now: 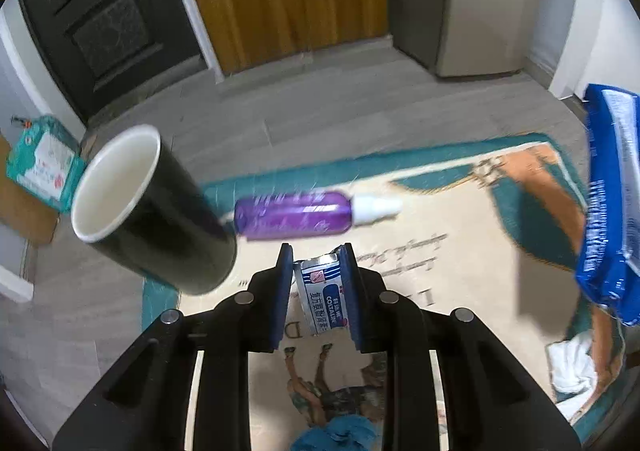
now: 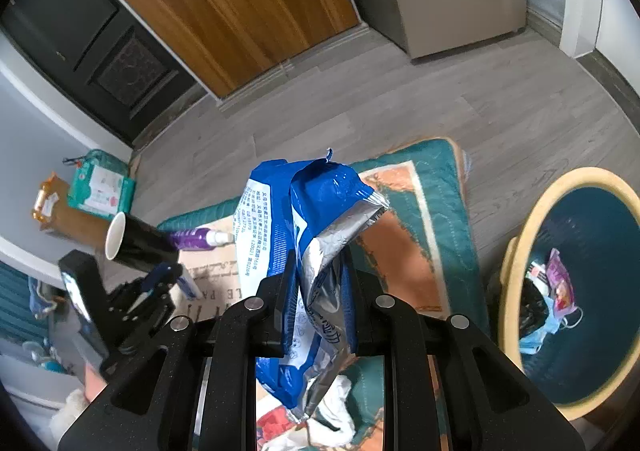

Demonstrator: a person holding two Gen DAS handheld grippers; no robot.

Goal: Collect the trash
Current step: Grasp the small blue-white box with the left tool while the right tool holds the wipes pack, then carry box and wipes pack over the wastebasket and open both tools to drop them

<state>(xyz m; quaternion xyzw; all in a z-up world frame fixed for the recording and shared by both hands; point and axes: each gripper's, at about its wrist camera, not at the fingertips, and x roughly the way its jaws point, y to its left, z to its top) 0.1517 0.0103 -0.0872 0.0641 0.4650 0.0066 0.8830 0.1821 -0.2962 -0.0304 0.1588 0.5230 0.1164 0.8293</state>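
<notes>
Both grippers carrying trash above the rug (image 1: 500, 251).
Left gripper (image 1: 318, 271) is pinching a small sachet (image 1: 320, 299); right gripper (image 2: 320, 291) is clamping a blue wrapper (image 2: 308, 219), which is looking floppy and could be slipping before the bin (image 2: 516, 271).

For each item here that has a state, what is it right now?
left gripper: shut on a small packet, lifted
right gripper: shut on a blue wrapper, torn open
black cup: tipped, empty
purple bottle: lying on the mat, cap on
bin: open, trash inside
</notes>
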